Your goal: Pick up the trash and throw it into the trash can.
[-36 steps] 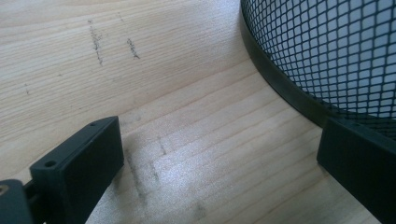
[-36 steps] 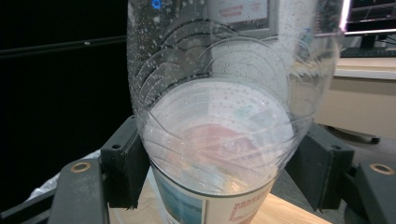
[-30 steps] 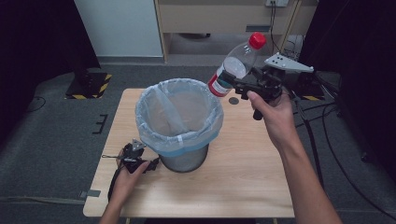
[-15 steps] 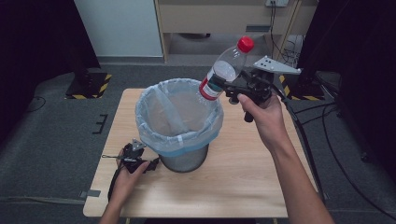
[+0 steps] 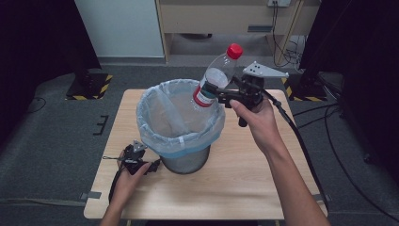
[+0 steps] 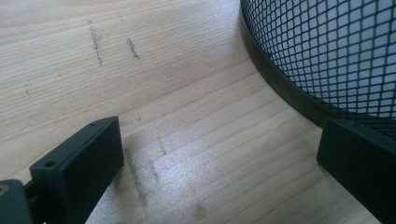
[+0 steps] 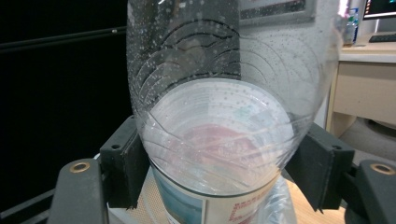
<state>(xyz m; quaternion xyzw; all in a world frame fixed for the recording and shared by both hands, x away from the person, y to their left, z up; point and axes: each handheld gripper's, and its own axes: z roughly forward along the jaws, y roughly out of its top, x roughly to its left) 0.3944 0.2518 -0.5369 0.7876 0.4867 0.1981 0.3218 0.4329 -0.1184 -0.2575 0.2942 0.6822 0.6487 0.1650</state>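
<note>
A clear plastic bottle (image 5: 216,80) with a red cap and red-edged label hangs tilted over the right rim of a black mesh bin (image 5: 181,125) lined with a pale blue bag. My right gripper (image 5: 212,90) is shut on the bottle at its label end; in the right gripper view the bottle (image 7: 219,126) sits clamped between both jaws. My left gripper (image 5: 147,165) rests on the wooden table (image 5: 244,174) at the bin's lower left, open and empty. In the left gripper view the bin's mesh wall (image 6: 327,51) is close to one jaw.
The bin stands near the middle of the table. A cable (image 5: 296,136) trails from the right gripper off the table's right side. Cabinets and floor stands lie beyond the far edge.
The right gripper has carried the bottle leftward and slightly down, from beside the bin to over its right rim. The left gripper has stayed put.
</note>
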